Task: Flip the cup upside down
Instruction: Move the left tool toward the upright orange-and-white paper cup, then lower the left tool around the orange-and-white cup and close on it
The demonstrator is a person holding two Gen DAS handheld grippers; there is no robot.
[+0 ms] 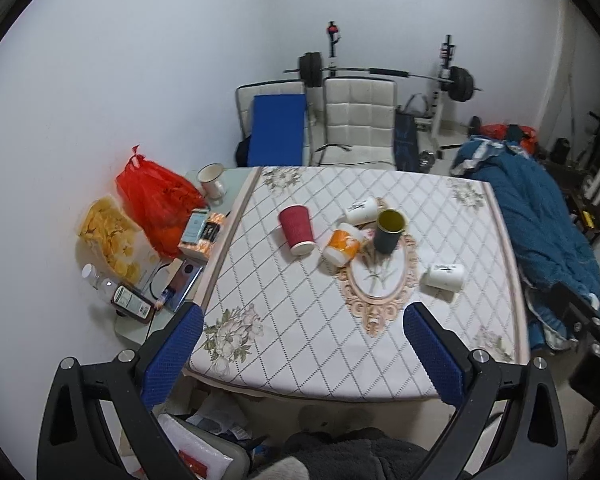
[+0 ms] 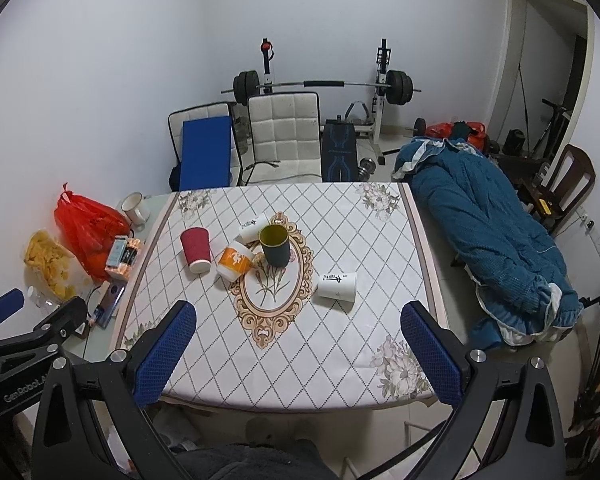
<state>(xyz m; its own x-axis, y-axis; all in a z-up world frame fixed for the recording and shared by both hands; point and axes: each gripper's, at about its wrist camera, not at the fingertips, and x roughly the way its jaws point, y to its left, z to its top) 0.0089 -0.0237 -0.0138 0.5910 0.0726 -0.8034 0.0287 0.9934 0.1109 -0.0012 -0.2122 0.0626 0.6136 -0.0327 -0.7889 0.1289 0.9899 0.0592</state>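
Several cups sit on the patterned tablecloth [image 1: 300, 320] [image 2: 340, 340]. A dark cup with a yellow inside [image 1: 389, 231] [image 2: 274, 245] stands upright, mouth up. A red paper cup [image 1: 297, 229] [image 2: 196, 249] stands wide end up. An orange cup [image 1: 342, 247] [image 2: 235, 264] and two white cups [image 1: 363, 210] [image 1: 445, 276] [image 2: 253, 226] [image 2: 337, 286] lie tipped. My left gripper [image 1: 303, 340] is open and empty above the table's near edge. My right gripper [image 2: 298, 340] is open and empty, also above the near edge.
Left of the cloth lie a red bag [image 1: 156, 196] [image 2: 88, 228], a chip bag [image 1: 112, 240], boxes, bottles, a phone and a white mug [image 1: 211, 179] [image 2: 134, 206]. White chairs [image 1: 358, 124] and a barbell rack stand behind. A blue quilt [image 2: 492, 232] lies at the right.
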